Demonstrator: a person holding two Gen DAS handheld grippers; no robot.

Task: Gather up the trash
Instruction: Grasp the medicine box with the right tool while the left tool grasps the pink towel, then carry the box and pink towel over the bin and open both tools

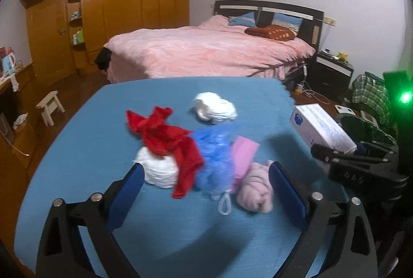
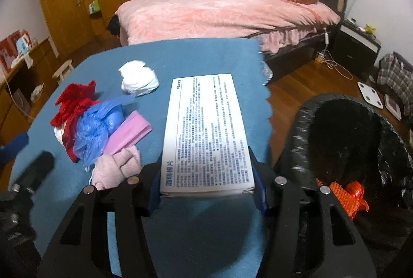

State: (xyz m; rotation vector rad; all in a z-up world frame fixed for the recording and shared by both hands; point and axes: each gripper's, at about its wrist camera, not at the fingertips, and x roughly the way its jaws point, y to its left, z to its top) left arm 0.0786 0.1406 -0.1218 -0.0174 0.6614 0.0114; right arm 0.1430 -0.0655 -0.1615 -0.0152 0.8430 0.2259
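Matt blue cloth (image 2: 206,58) covers the bench. The box (image 2: 206,128) is smooth printed cardboard. The bin liner (image 2: 387,149) is glossy black plastic.

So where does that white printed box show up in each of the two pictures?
Left wrist view: the white box sits at the right edge, beyond the pile, with the right gripper shut on it.
Right wrist view: centre, between the jaws.
Shared landmark: the pink bed behind.

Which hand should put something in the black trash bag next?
Probably the right. Its tool already grips the white box, beside the black bag. The left tool is open, empty, over the pile.
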